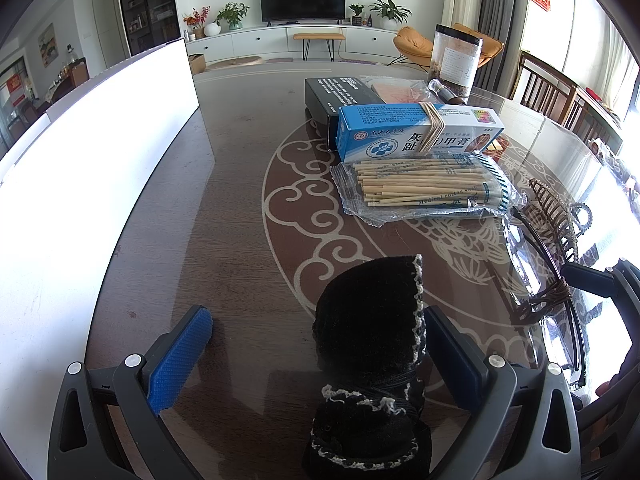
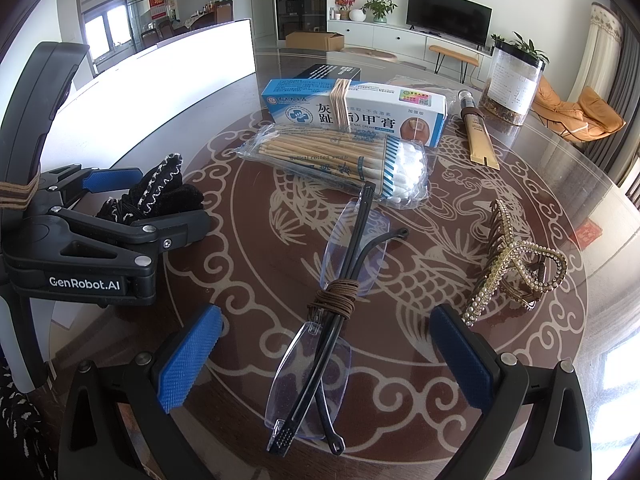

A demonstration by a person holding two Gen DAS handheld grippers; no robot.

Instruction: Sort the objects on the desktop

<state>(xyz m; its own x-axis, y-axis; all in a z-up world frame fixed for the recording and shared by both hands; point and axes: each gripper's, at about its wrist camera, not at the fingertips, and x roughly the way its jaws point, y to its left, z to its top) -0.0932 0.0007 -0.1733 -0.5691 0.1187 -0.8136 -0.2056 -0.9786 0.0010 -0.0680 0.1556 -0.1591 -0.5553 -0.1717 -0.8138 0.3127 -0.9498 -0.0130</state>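
A black knitted piece with pale trim (image 1: 368, 320) lies on the glass table between the fingers of my open left gripper (image 1: 320, 316), against the right finger (image 1: 452, 356). In the right wrist view, folded rimless glasses (image 2: 340, 292) bound with brown cord lie between the spread fingers of my open right gripper (image 2: 326, 320), untouched. A pearl-studded hair claw (image 2: 512, 264) sits just past the right finger. Further back lie a cotton swab packet (image 2: 340, 160), a blue-and-white ointment box (image 2: 360, 108) with rubber bands round it, and a gold tube (image 2: 480, 136).
A tall white container wall (image 1: 80, 160) runs along the left side of the round patterned table (image 1: 240, 240). A black box (image 1: 336, 96) and a clear jar (image 1: 456, 60) stand at the back. Wooden chairs (image 1: 552, 92) stand beyond the table's right edge.
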